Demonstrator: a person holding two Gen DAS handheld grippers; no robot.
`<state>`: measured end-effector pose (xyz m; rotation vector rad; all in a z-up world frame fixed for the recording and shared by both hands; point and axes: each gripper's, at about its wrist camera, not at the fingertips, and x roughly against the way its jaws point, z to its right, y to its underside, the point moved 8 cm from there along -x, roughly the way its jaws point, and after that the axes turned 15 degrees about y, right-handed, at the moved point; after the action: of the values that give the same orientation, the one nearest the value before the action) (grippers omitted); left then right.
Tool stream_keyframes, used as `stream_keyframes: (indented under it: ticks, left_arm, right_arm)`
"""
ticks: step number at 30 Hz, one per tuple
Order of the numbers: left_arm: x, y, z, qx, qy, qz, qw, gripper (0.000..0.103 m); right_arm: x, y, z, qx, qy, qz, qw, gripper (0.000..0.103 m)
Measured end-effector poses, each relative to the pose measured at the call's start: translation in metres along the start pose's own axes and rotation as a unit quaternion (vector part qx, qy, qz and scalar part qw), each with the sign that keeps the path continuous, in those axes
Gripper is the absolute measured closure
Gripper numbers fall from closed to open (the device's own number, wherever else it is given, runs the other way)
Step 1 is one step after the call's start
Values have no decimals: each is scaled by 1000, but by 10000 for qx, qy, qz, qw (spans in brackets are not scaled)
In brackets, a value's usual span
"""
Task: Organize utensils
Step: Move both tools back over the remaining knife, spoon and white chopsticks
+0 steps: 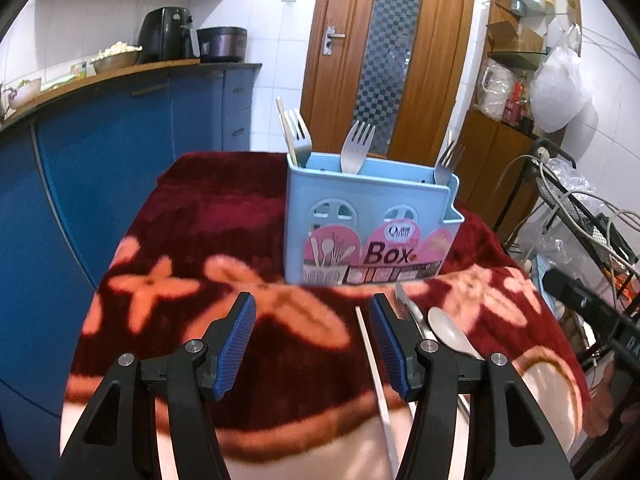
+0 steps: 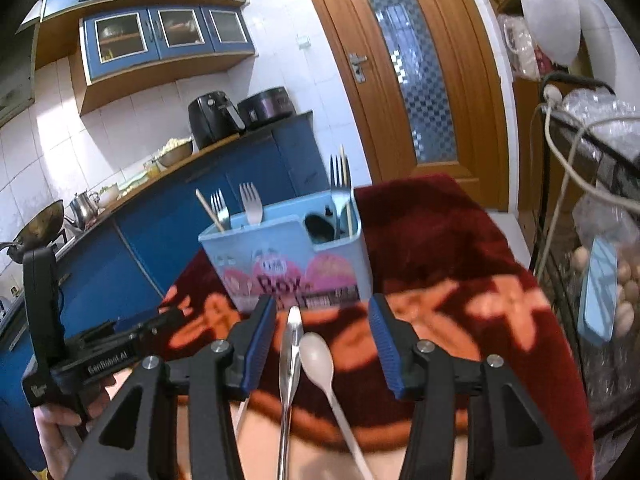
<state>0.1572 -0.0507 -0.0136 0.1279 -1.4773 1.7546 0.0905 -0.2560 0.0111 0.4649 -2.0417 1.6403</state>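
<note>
A light blue utensil box (image 1: 372, 216) (image 2: 288, 244) stands upright on the red flowered blanket (image 1: 192, 216). It holds three forks (image 1: 358, 146) and a wooden chopstick (image 1: 286, 132). In front of it lie a metal utensil (image 2: 291, 344), a white spoon (image 2: 318, 356) and a loose chopstick (image 1: 376, 380). My left gripper (image 1: 313, 308) hovers open just left of these, with the chopstick near its right finger. My right gripper (image 2: 322, 312) is open above the metal utensil and the spoon, which show between its fingers untouched.
Blue kitchen cabinets (image 1: 120, 152) with an air fryer (image 1: 168, 34) run along the left. A wooden door (image 1: 384, 52) is behind the table. A wire rack with cables (image 2: 580, 200) and bags stands close on the right. A hand (image 2: 60, 420) holds the left gripper.
</note>
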Motion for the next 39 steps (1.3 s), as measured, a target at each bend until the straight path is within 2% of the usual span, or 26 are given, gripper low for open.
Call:
stream_keyframes:
  ticks: [6, 21, 33, 35, 37, 39]
  left_arm:
    - [-1, 12, -1, 43, -45, -183, 9998, 43]
    - [-17, 40, 5, 114, -29, -725, 9973, 43]
    - [-46, 56, 22, -189, -25, -1290, 9915, 43]
    - [-50, 57, 25, -282, 20, -1406, 9897, 52]
    - [-55, 60, 27, -303, 134, -1560, 9872, 67]
    - [-59, 62, 28, -239, 261, -1690, 9850, 75]
  right_arm:
    - [0, 21, 5, -102, -14, -249, 9996, 52]
    - [-3, 50, 32, -441, 17, -588, 9973, 50]
    - [-5, 60, 47, -612, 6, -687, 9958, 50]
    - [-6, 62, 50, -637, 1, -702, 9955, 50]
    - [-7, 63, 52, -665, -3, -723, 9952, 50]
    - [-8, 64, 53, -683, -12, -731, 9950, 50]
